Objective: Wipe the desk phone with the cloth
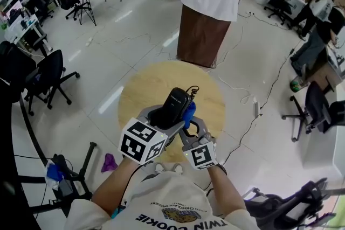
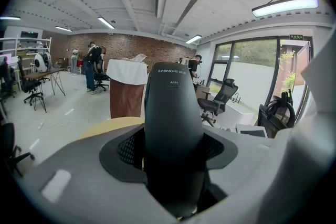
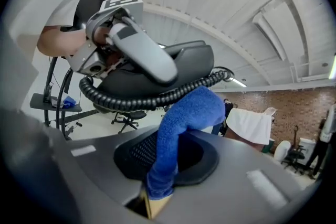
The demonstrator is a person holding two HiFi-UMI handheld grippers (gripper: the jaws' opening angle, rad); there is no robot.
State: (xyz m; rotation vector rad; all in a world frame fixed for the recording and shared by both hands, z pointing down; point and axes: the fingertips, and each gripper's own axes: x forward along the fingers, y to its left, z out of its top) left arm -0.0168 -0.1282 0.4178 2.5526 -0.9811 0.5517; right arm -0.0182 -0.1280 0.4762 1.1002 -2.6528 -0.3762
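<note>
My left gripper (image 1: 168, 116) is shut on a black phone handset (image 1: 175, 100), which it holds above the round wooden table (image 1: 135, 89). In the left gripper view the handset (image 2: 173, 123) stands upright between the jaws of the left gripper (image 2: 173, 178). My right gripper (image 1: 193, 125) is shut on a blue cloth (image 1: 188, 112) right beside the handset's right side. In the right gripper view the cloth (image 3: 184, 118) rises from the right gripper (image 3: 163, 178) and bends against the coiled cord (image 3: 157, 97) under the handset (image 3: 184, 60). No phone base is in view.
A brown bin with a white liner (image 1: 207, 24) stands beyond the table. Office chairs stand at the left (image 1: 48, 75) and right (image 1: 318, 107). A purple rag (image 1: 109, 161) and cables lie on the floor.
</note>
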